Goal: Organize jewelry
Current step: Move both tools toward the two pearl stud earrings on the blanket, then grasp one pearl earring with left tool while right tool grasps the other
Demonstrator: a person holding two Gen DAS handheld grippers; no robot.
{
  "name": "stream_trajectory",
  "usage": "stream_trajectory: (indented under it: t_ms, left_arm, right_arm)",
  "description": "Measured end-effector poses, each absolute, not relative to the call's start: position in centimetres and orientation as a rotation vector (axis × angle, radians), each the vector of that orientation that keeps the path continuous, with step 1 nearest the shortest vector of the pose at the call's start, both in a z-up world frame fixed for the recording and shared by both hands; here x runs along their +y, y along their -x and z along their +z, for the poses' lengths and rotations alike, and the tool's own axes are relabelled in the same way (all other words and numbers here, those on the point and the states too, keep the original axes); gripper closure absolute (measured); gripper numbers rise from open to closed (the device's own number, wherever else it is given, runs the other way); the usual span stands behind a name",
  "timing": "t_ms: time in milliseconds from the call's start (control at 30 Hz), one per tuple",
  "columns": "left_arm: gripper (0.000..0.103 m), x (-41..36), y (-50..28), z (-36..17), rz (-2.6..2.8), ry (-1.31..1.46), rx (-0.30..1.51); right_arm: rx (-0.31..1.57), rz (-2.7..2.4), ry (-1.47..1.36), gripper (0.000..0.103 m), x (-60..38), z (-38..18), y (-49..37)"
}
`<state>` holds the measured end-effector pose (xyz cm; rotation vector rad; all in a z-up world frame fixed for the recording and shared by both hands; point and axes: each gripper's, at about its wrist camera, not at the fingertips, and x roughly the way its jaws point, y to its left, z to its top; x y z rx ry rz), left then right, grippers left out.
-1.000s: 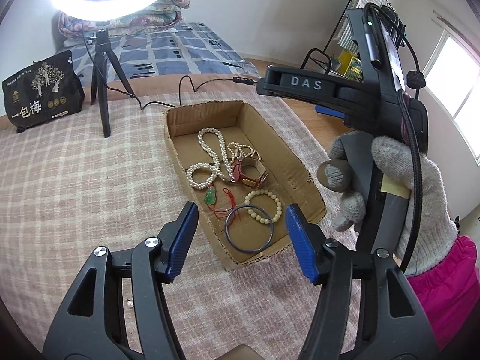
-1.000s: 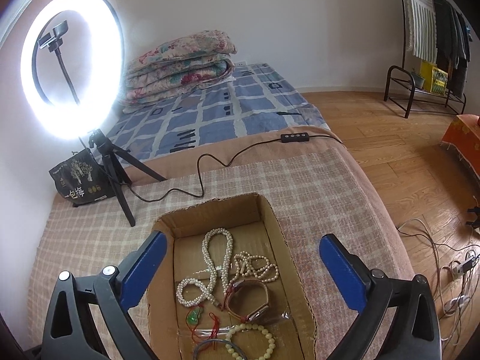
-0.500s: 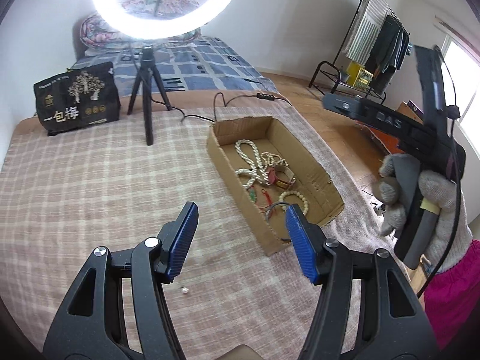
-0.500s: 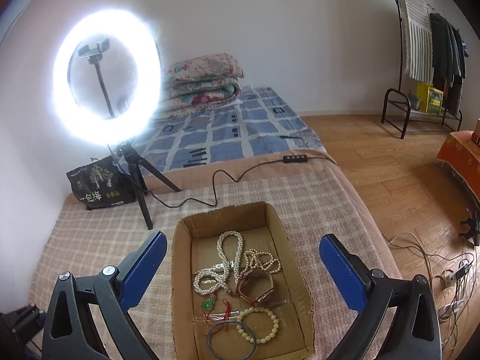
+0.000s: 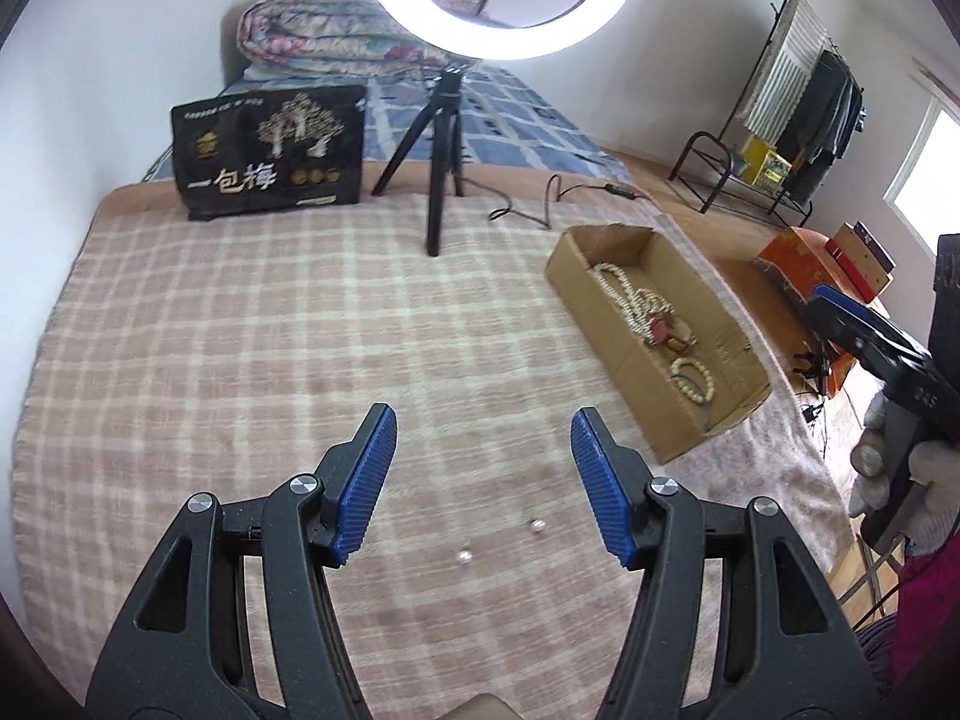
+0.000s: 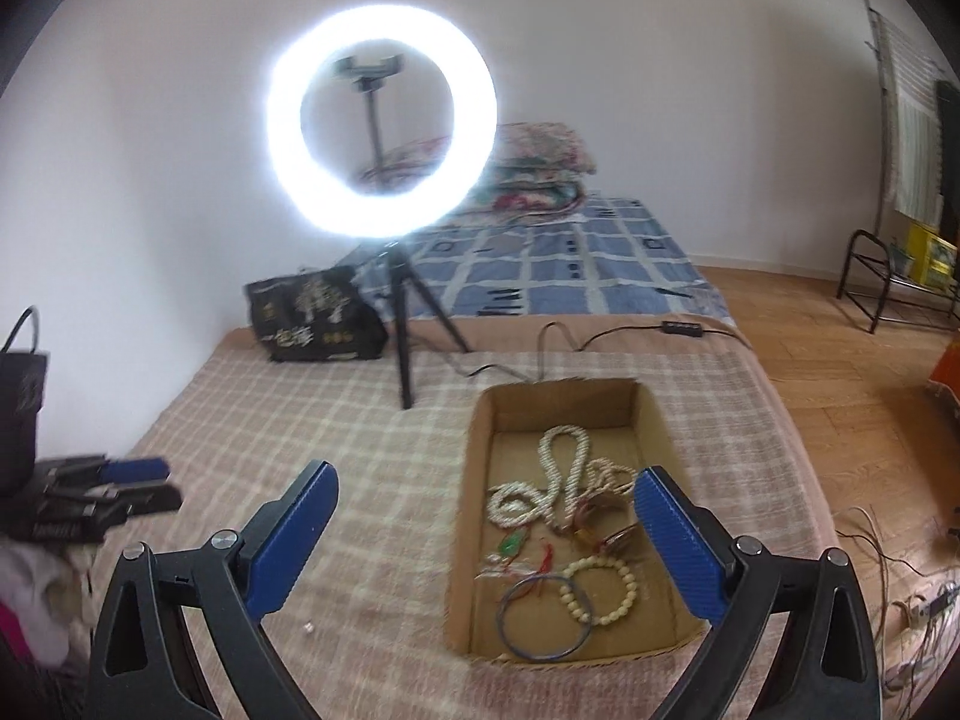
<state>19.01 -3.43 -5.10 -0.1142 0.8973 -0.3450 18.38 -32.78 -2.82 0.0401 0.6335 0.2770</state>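
Note:
A shallow cardboard box (image 5: pixel 612 336) (image 6: pixel 465 546) on the plaid blanket holds a long pearl necklace (image 6: pixel 555 483), a cream bead bracelet (image 6: pixel 600 591), a blue bangle (image 6: pixel 545 621), a green pendant on red cord (image 6: pixel 511 545) and a watch (image 5: pixel 663 333). Two small loose pearls (image 5: pixel 534 525) (image 5: pixel 463 555) lie on the blanket between the fingers of my left gripper (image 5: pixel 483 486), which is open and empty, well left of the box. My right gripper (image 6: pixel 483 537) is open and empty, above the box's left wall. It also shows in the left wrist view (image 5: pixel 864 330). The left gripper also shows in the right wrist view (image 6: pixel 129 483).
A ring light on a black tripod (image 5: pixel 441 180) (image 6: pixel 381 120) stands behind the box, its cable (image 5: pixel 540 204) trailing right. A black printed bag (image 5: pixel 270 150) stands at the back left. A folded quilt (image 5: pixel 336 30), clothes rack (image 5: pixel 792 96) and wooden floor (image 6: pixel 840 372) lie beyond.
Both grippers have pulled back and swung left, away from the box. The box now sits to the right in the left wrist view, and the loose pearls have come between the left fingers.

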Motion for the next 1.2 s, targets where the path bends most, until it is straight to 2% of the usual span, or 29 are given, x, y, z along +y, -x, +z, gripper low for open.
stream_trajectory:
  t_ms: [133, 200, 333, 367, 433, 500, 733, 800, 1200]
  left_arm:
    - [0.041, -2.2, -18.3, -6.7, -0.357, 0.102, 0.937]
    - [0.041, -2.1, -17.7, -7.3, -0.375, 0.084, 0.953]
    - [0.042, -2.9, -16.5, -8.7, -0.411, 0.038, 0.976]
    - [0.047, -3.2, -16.2, -9.2, -0.424, 0.024, 0.988]
    - [0.049, -3.7, -15.9, -10.2, -0.439, -0.007, 1.019]
    - [0.062, -4.0, -15.7, -11.4, -0.447, -0.027, 1.054]
    - [0.066, -5.0, -15.5, -13.9, -0.473, -0.06, 1.126]
    - [0.072, -5.4, -15.5, -14.3, -0.48, -0.073, 1.137]
    - [0.073, -6.0, -16.4, -16.2, -0.45, -0.132, 1.162]
  right_arm:
    - [0.646, 0.373, 0.007, 0.009, -30.6, -3.9, -17.4]
    - [0.658, 0.414, 0.048, 0.017, -29.4, -4.4, -17.2]
    - [0.694, 0.481, 0.081, 0.023, -27.6, -5.8, -17.0]
    - [0.714, 0.502, 0.083, 0.025, -27.1, -6.3, -17.1]
    - [0.742, 0.523, 0.092, 0.027, -26.5, -7.3, -17.0]
    - [0.787, 0.544, 0.13, 0.036, -25.3, -8.8, -17.1]
    - [0.924, 0.629, 0.216, 0.058, -22.7, -12.9, -16.8]
    - [0.958, 0.647, 0.21, 0.063, -22.2, -13.8, -17.0]
    - [1.033, 0.704, 0.254, 0.074, -19.7, -16.4, -18.4]
